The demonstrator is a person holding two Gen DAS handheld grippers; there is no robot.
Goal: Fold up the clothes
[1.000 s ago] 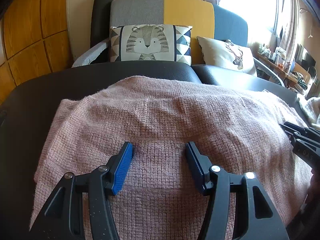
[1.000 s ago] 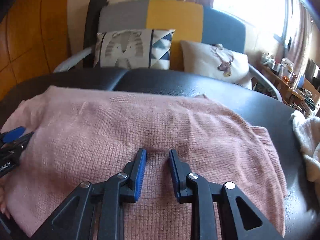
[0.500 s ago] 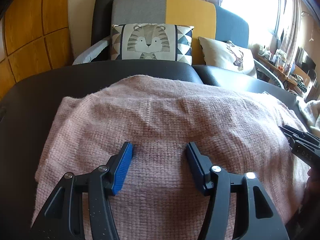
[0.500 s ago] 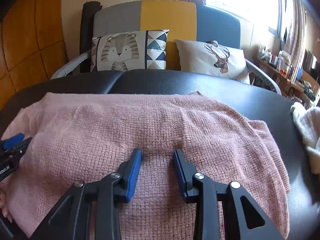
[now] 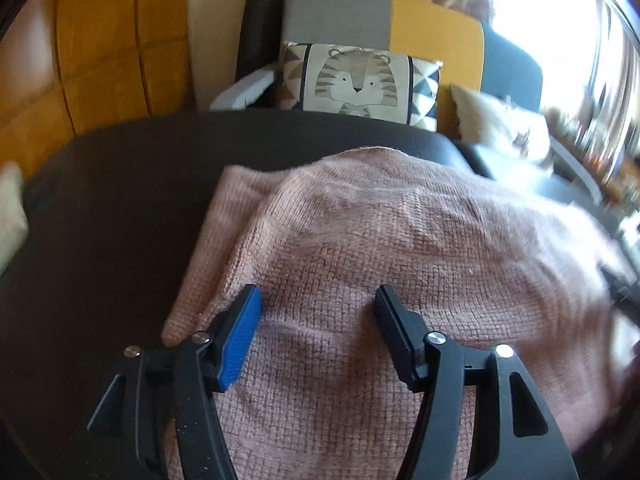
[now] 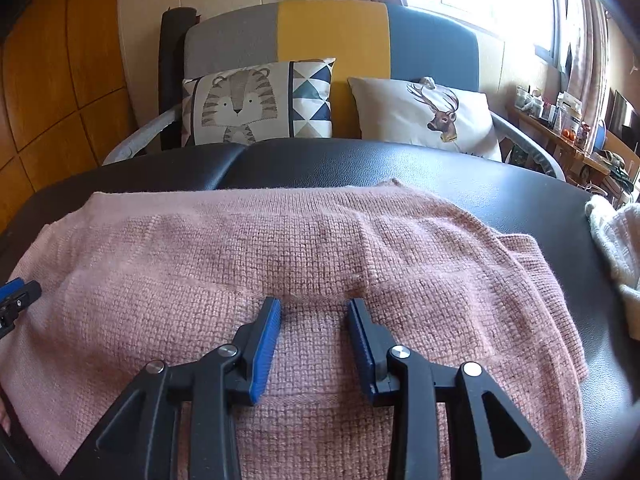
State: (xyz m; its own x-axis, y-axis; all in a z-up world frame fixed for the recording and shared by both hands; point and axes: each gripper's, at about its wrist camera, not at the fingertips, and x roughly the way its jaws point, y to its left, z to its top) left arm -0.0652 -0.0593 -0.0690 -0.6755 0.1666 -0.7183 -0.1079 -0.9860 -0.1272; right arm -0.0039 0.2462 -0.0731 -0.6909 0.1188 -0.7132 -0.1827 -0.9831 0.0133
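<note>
Left wrist view: both grippers, left gripper and right gripper, are held parted and empty over the pink sweater, spread flat across the bench, presumably ready for a fold.

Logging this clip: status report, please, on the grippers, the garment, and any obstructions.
Left gripper open, right gripper open, both over pink sweater. Sweater spread on black table, ungripped. White cloth at sweater's right side, apart.
</note>
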